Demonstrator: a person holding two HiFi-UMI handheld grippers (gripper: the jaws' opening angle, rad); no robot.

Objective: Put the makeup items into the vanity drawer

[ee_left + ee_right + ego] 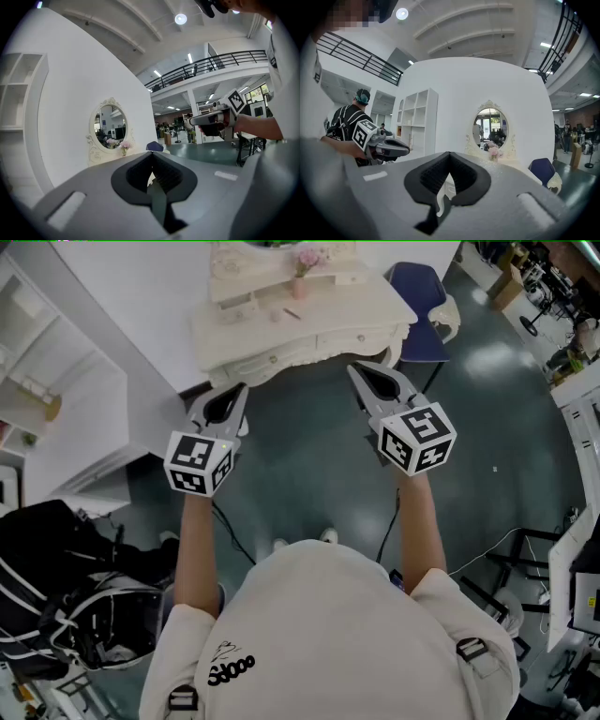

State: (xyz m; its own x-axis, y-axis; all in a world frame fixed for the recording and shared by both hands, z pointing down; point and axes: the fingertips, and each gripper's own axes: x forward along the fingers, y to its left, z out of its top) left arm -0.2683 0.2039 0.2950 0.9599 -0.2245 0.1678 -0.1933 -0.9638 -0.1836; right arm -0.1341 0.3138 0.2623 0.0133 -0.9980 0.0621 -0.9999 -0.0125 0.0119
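L hand-held gripper: jaws are pressed fully together, pads meeting at the tip, nothing clamped btwn them. R hand-held gripper: jaws likewise together at the tip, w/ only a thin slit seen lower down; nothing is held. Nothing is touched by either.

Both are held out in front of the person at approx. the same height, over the floor. They are pointed toward the vanity and kept short of its front edge. L is aimed at the front-left corner, R at the front-right part; the two are well apart. Forearms are bare & stretched fwd: L forearm nearly straight, R forearm angled slightly inward. A marker cube is seen at the wrist end of each gripper.

Makeup items: a few small pieces are seen lying on the tabletop near its middle. They are too small for their type to be told. A vase w/ pink flowers is set toward the back edge, below the oval mirror. Vanity drawer: fronts w/ small knobs are seen along the front edge, looking closed.

A blue chair is placed off the tabletop's right end. A white shelf unit is placed off the left end.
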